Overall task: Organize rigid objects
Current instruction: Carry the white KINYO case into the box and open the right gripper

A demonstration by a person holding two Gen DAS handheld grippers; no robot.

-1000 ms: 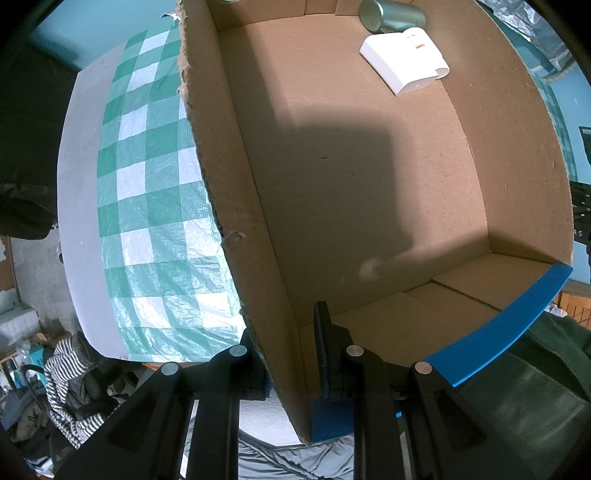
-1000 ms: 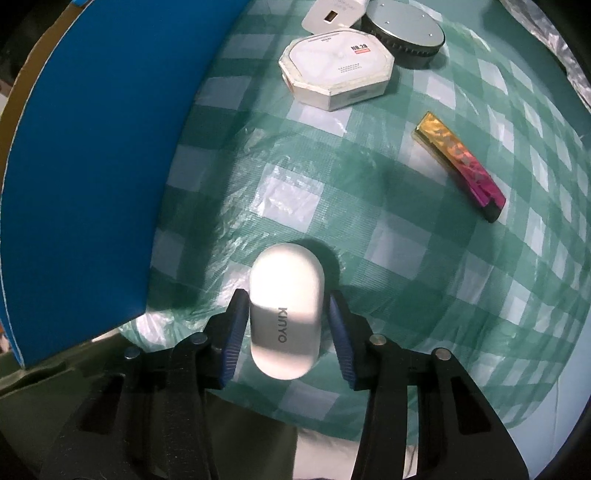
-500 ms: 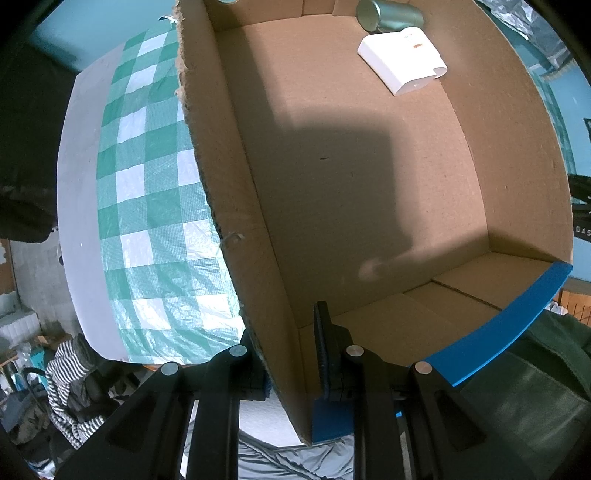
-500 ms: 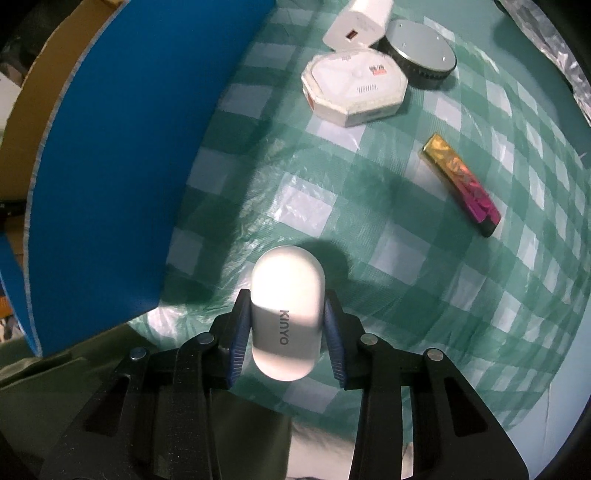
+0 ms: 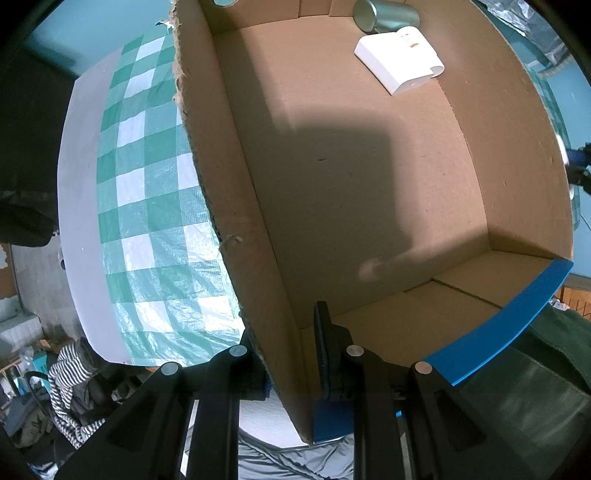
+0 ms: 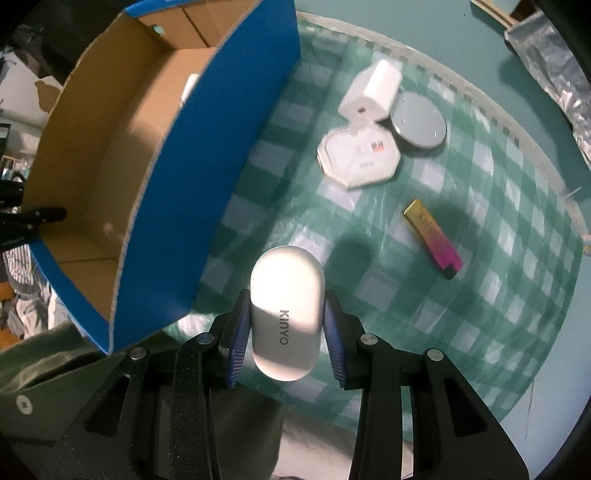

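Observation:
My right gripper (image 6: 286, 332) is shut on a white oval case (image 6: 285, 306) marked KINYO, lifted above the green checked cloth. To its left stands the cardboard box (image 6: 221, 122) with blue outer walls. In the left wrist view my left gripper (image 5: 290, 354) is shut on the box's near wall (image 5: 258, 295), one finger outside and one inside. On the box floor at the far end lie a white flat box (image 5: 399, 66) and a grey-green can (image 5: 384, 16). On the cloth lie a white octagonal box (image 6: 360, 157), a white charger (image 6: 373, 92), a round grey tin (image 6: 419, 122) and a gold-to-pink bar (image 6: 432, 238).
The green checked cloth (image 6: 498, 295) covers the table, with its edge along the far and right sides. A crinkled silver sheet (image 6: 550, 62) lies beyond the far right edge. Striped clothing (image 5: 70, 373) lies below the table at the left.
My right gripper closed on the white case and lifted it off the cloth; the box's inside has come into the right wrist view. The left gripper and box stayed still.

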